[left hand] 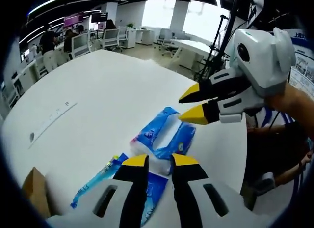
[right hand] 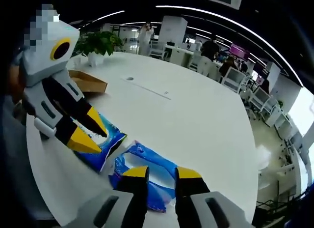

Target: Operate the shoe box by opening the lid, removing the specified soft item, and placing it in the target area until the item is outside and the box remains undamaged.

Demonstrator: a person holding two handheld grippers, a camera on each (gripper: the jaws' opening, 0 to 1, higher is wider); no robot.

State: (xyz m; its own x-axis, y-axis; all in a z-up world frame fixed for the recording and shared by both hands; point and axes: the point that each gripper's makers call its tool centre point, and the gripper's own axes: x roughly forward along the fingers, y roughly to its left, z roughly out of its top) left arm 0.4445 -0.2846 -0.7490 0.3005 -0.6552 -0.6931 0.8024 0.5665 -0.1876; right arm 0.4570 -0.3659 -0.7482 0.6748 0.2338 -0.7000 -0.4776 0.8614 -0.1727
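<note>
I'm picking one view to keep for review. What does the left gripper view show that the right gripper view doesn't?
Left gripper view: a third blue pack left of its jaws, and tripod legs past the table's far edge.
Right gripper view: a potted plant on the table.
Both: the white table, two blue packs between the grippers, the box, the other gripper and the office behind.
</note>
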